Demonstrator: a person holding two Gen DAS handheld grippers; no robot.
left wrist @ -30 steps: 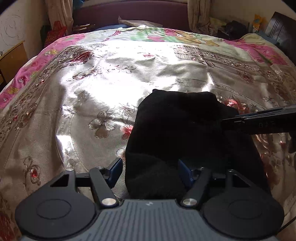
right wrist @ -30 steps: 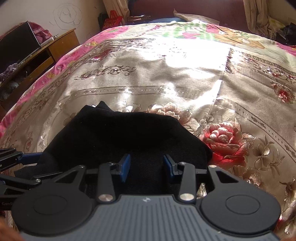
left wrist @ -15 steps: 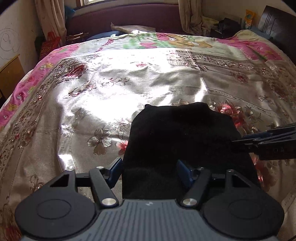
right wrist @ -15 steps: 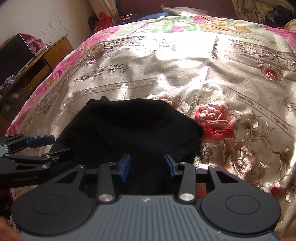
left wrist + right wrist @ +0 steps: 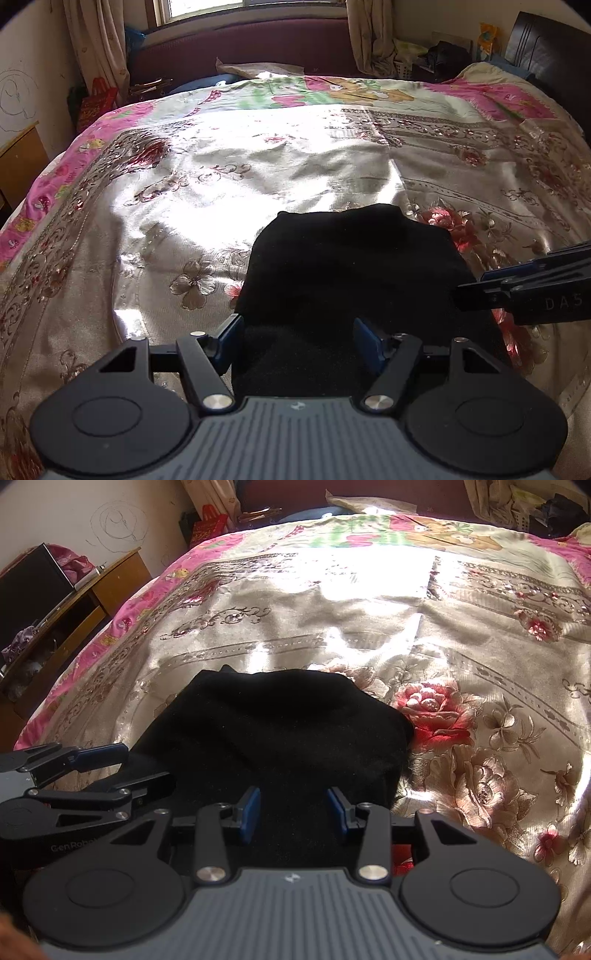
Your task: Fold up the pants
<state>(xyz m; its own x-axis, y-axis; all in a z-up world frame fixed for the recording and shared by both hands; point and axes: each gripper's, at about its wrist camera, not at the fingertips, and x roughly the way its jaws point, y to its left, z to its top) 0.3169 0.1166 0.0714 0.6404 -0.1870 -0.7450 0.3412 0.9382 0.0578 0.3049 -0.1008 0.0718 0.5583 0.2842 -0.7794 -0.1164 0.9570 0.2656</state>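
The black pants [image 5: 351, 266] lie folded into a compact block on the floral bedspread [image 5: 229, 177]. They also show in the right wrist view [image 5: 273, 731]. My left gripper [image 5: 299, 345] is open, its blue pads either side of the near edge of the pants, holding nothing. My right gripper [image 5: 293, 814] is open over the near edge of the pants, holding nothing. The right gripper enters the left wrist view from the right [image 5: 524, 288]; the left gripper enters the right wrist view from the left [image 5: 88, 775].
A wooden bedside cabinet [image 5: 74, 602] stands left of the bed. A purple headboard [image 5: 240, 48] and curtains [image 5: 92, 55] are at the far end. A dark headboard panel [image 5: 546, 48] is at the far right.
Both grippers have pulled back and risen from the pants; the folded block looks smaller and farther off. Both stay open.
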